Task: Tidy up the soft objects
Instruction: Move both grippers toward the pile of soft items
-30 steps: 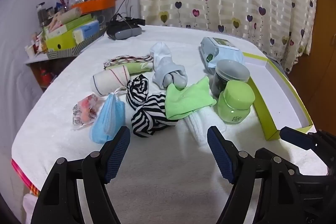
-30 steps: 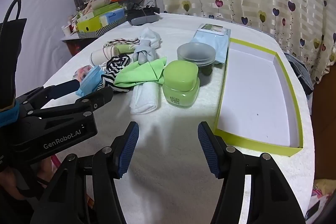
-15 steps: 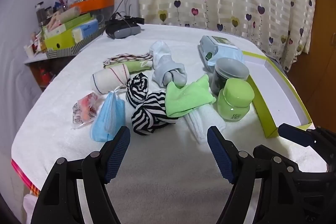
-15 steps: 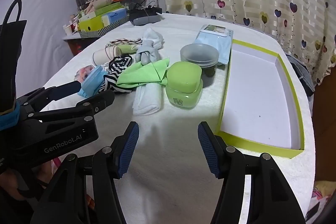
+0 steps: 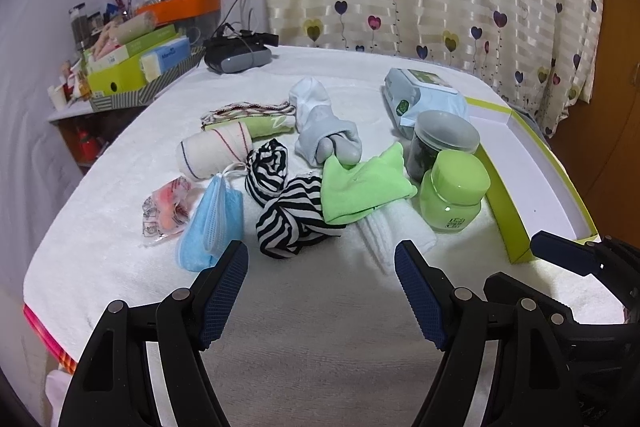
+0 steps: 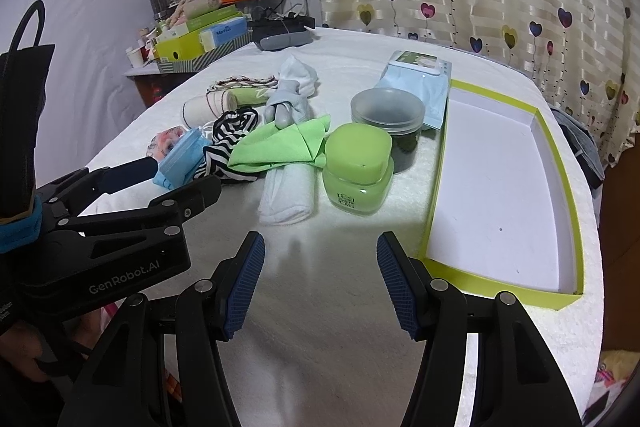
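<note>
Soft things lie in a heap mid-table: a black-and-white striped cloth [image 5: 286,215], a green cloth [image 5: 362,185] over a folded white towel [image 5: 394,231], a grey sock bundle [image 5: 328,131], a rolled cream cloth [image 5: 214,151] and a blue face mask [image 5: 212,223]. My left gripper [image 5: 320,267] hovers open in front of the heap, nothing between its fingers. In the right wrist view my right gripper [image 6: 318,267] is open and empty, short of the white towel [image 6: 286,195] and green cloth [image 6: 280,147]. The left gripper [image 6: 176,175] shows at that view's left.
A shallow green-rimmed box [image 6: 560,163] lies open on the right. A green jar [image 6: 358,171], a dark lidded jar [image 6: 390,119] and a wipes pack [image 6: 416,83] stand beside it. A small pink packet [image 5: 168,207] lies left of the mask. A cluttered shelf [image 5: 136,63] sits far left.
The left wrist view has drawn back a little, so the heap sits slightly farther up the frame. Both grippers stay open and nothing on the table moved.
</note>
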Demonstrator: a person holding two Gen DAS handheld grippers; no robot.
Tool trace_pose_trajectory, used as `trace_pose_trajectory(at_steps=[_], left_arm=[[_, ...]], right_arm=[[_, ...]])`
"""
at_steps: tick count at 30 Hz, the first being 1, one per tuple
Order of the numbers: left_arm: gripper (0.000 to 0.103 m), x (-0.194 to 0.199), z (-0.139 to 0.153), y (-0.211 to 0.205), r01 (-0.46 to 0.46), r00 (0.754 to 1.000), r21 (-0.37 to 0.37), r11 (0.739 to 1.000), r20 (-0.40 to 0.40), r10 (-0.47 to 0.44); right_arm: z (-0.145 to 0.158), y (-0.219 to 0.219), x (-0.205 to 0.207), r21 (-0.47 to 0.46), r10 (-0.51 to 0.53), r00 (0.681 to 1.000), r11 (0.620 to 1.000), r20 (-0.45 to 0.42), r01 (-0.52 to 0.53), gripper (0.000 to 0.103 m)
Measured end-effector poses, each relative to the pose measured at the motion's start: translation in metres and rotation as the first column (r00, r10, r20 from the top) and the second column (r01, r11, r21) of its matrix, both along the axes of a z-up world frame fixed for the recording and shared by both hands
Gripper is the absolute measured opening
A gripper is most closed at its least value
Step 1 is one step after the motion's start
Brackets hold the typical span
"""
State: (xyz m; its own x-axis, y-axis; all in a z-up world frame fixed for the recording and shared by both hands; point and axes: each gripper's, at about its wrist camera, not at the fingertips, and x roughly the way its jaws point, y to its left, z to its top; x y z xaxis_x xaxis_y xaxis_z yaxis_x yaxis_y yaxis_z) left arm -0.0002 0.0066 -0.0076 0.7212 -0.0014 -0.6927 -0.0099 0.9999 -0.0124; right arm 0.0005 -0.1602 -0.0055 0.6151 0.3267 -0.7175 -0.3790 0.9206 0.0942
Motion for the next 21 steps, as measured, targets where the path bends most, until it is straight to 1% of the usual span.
trace_pose_trajectory(at_steps=[3,9,14,21], left_arm=[[0.077,0.001,0.0,0.002,-0.004,1.0,0.0,1.0,-0.002,0.004],[0.077,0.004,-0.004,0.012,-0.015,1.0,-0.032,0.999,-0.024,0.014],[0.077,0.006,-0.006,0.016,-0.019,0.999,-0.04,0.999,-0.028,0.018],[0.077,0.007,-0.01,0.026,-0.025,0.999,-0.07,0.997,-0.033,0.023]], right_arm=[[-0.001,0.0,0.001,0.001,0.002,1.0,1.0,-0.003,-0.002,0.059],[-0.001,0.003,0.0,0.0,0.011,1.0,1.0,0.004,-0.011,0.059],[-0.002,0.006,0.002,-0.006,0.02,1.0,1.0,0.004,-0.02,0.059],[-0.002,0.014,0.003,-0.005,0.054,0.999,0.999,0.0,-0.054,0.059]])
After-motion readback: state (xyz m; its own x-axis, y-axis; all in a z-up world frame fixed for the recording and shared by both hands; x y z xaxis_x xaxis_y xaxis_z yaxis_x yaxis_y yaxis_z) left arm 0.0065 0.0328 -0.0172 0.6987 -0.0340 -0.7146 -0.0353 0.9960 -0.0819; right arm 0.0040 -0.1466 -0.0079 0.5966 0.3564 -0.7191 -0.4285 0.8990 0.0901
